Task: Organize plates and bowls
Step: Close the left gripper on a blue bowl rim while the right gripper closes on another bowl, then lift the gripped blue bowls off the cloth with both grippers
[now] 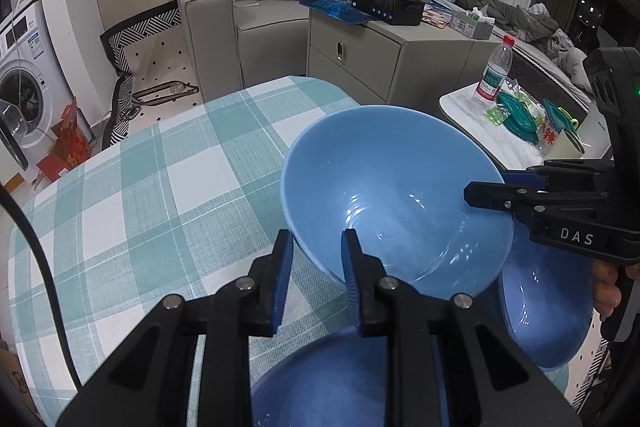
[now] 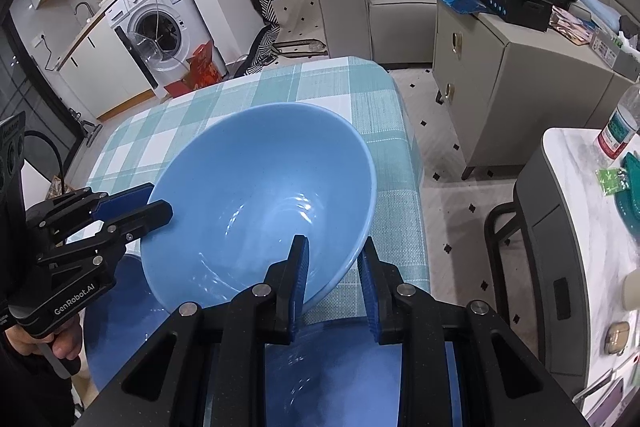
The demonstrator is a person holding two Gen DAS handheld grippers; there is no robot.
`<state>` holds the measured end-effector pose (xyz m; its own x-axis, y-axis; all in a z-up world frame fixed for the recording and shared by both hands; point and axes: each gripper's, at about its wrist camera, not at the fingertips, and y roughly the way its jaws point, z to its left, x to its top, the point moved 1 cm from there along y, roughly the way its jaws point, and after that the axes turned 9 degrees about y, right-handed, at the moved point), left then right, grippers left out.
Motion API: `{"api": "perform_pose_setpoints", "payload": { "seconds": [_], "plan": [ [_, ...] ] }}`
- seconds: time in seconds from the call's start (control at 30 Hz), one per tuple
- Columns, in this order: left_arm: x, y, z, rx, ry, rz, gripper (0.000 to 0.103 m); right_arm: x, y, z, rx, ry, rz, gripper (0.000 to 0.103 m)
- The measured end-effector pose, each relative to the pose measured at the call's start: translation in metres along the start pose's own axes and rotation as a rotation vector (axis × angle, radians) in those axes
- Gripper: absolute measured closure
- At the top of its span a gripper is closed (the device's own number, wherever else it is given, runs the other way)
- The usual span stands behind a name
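Left wrist view: my left claw [image 1: 316,267] and right claw [image 1: 486,193] each clench the light blue bowl's [image 1: 384,187] rim, tilting it above the darker bowls [image 1: 548,311] for stacking.

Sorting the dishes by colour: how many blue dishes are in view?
3. A light blue bowl, tilted, gripped at its rim by both claws; a darker dish under its right side; another darker dish nearest the left claw. More may be hidden.

Darker blue plate [image 1: 320,383]: mostly hidden behind the left gripper's body, cut by the bottom edge. Second blue plate [image 1: 548,311]: partly covered by the light blue bowl [image 1: 384,195]. Water bottle [image 2: 622,125]: cropped at the right edge.
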<state>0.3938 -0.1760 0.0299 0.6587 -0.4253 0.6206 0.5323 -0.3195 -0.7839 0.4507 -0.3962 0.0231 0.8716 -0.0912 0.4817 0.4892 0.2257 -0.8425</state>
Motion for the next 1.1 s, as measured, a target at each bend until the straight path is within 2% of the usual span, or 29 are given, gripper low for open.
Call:
{"api": "perform_pose_setpoints", "payload": {
  "seconds": [0.47,1.1],
  "plan": [
    [0.005,-0.031,-0.003,0.009,0.012,-0.056,0.080,0.001,-0.036,0.013,-0.008,-0.015,-0.075,0.078],
    [0.000,-0.063,-0.004,0.019,0.015,-0.096,0.080,-0.007,-0.063,0.029,-0.013,-0.045,-0.104,0.078]
  ]
}}
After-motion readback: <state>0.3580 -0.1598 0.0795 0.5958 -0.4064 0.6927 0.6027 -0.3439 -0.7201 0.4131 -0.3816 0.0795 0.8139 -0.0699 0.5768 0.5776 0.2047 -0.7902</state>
